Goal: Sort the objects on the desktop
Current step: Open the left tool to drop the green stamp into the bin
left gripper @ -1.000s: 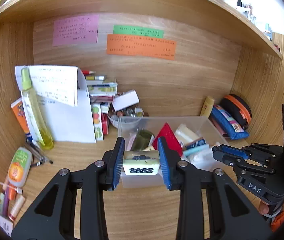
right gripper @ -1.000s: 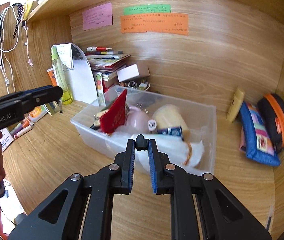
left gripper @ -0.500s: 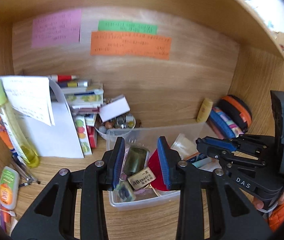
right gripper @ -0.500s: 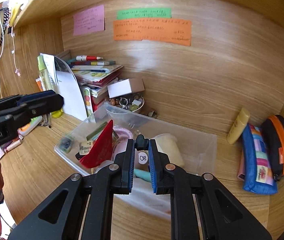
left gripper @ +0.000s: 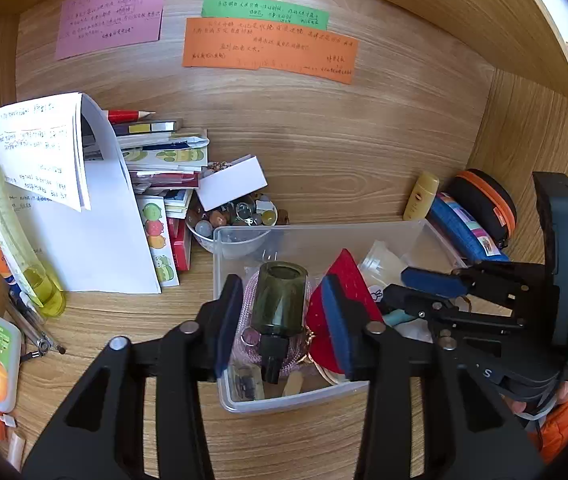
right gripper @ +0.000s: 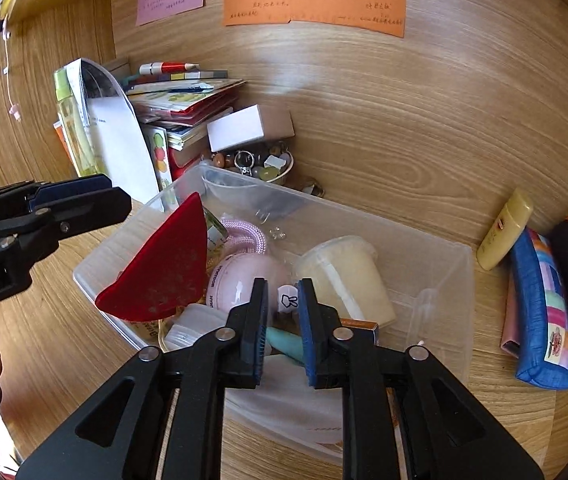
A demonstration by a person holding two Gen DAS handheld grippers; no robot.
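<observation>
A clear plastic bin (left gripper: 364, 232) (right gripper: 436, 300) stands on the wooden desk. It holds a dark green bottle (left gripper: 279, 304), a red fan-shaped piece (right gripper: 163, 268), a pink ball (right gripper: 239, 284), a cream cup (right gripper: 348, 276) and small erasers (left gripper: 247, 384). My left gripper (left gripper: 284, 320) hovers open and empty over the bin's front left part. My right gripper (right gripper: 281, 316) is over the bin's front, its jaws a narrow gap apart with nothing between them.
A stack of books (left gripper: 163, 160), a white box (left gripper: 231, 182) and a bowl of beads (left gripper: 239, 216) stand behind the bin. A yellow-green bottle (left gripper: 7, 220) and papers are at left. Pencil cases (right gripper: 544, 300) and a yellow tube (right gripper: 504, 228) lie at right.
My left gripper let go of the eraser, which now lies in the bin's front corner. Both grippers moved forward over the bin. The right jaws opened slightly.
</observation>
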